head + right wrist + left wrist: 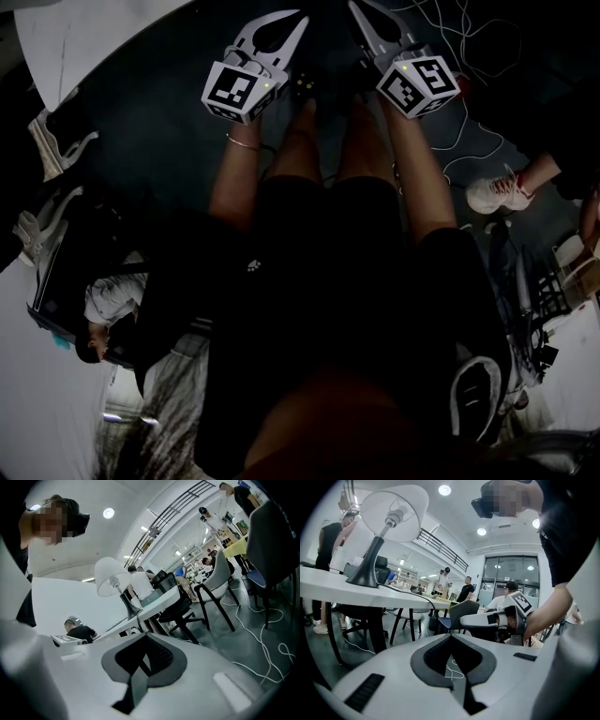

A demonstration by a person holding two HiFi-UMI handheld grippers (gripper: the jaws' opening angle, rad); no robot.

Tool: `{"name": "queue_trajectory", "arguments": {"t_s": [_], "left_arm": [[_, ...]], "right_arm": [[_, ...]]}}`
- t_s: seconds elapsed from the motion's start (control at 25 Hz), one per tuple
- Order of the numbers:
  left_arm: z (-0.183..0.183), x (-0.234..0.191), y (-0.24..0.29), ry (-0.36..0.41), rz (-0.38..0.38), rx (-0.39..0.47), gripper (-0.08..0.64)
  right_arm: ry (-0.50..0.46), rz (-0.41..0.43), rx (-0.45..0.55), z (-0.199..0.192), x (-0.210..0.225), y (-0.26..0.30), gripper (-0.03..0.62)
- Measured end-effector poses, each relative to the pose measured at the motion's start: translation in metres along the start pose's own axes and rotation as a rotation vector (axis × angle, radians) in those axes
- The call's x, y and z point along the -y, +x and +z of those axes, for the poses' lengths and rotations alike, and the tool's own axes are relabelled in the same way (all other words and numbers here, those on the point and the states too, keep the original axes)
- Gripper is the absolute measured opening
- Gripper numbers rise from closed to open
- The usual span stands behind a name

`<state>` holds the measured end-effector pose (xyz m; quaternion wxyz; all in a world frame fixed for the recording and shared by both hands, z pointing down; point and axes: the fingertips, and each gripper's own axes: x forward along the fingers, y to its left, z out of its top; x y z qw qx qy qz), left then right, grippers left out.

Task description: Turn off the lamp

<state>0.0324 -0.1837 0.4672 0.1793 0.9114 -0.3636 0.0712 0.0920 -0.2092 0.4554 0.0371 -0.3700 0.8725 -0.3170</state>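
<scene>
The person's bare legs (pixel 361 155) and dark shorts are closest, filling the middle of the head view. Past the knees, at the top of the frame, are the two claws. The left claw (pixel 281 28) is clenched, its tips pressed together with nothing between them. The right claw (pixel 367 23) is clenched too, and empty as well. Both hang low, down below the tabletop (pixel 328 585).

The lamp (pixel 386 531) stands on that tabletop, at the upper left of the left gripper view, well apart from both claws. Its white shade tilts and its dark foot sits flat. A dark cord (pixel 405 594) runs from the foot along the tabletop. In the right gripper view the lamp is small, left of the middle.

The bulb does not seem to glow, so the lamp may be off already. I cannot see a switch for sure. A small dark box (pixel 302 86) with tiny lights shows between the claws in the head view. It may be the switch, but it is too dark to tell.

To do this well, look at the bulb first. If it is lit, push the switch with closed tips, straight and softly. Do not pull the cord, or the lamp could tip.
</scene>
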Motion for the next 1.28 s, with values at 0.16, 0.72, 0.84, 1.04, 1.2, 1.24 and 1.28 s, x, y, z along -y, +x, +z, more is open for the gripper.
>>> {"name": "queue_trajectory", "arguments": {"t_s": [0.16,0.72,0.84,1.04,1.2,1.24,1.28], "left_arm": [[0.016,0.005,0.001,0.011,-0.01,0.01,0.008],[0.074,0.039,-0.016,0.056,-0.074,0.02,0.008],[0.085,0.043,-0.019,0.069,-0.089,0.025,0.008],[0.097,0.057,-0.024,0.081,-0.119,0.036,0.008],[0.11,0.071,-0.025,0.078,-0.123,0.038,0.008],[0.113,0.075,-0.026,0.079,-0.126,0.039,0.008],[0.116,0.079,-0.028,0.081,-0.128,0.041,0.008]], "right_arm": [[-0.021,0.003,0.025,0.021,-0.011,-0.007,0.0],[-0.101,0.017,0.095,0.081,-0.064,-0.036,0.002],[-0.113,0.02,0.11,0.09,-0.075,-0.04,0.002],[-0.131,0.023,0.133,0.101,-0.093,-0.051,0.0],[-0.14,0.037,0.15,0.114,-0.106,-0.062,0.0],[-0.14,0.04,0.153,0.117,-0.111,-0.064,0.001],[-0.14,0.043,0.157,0.12,-0.116,-0.067,0.001]]}}
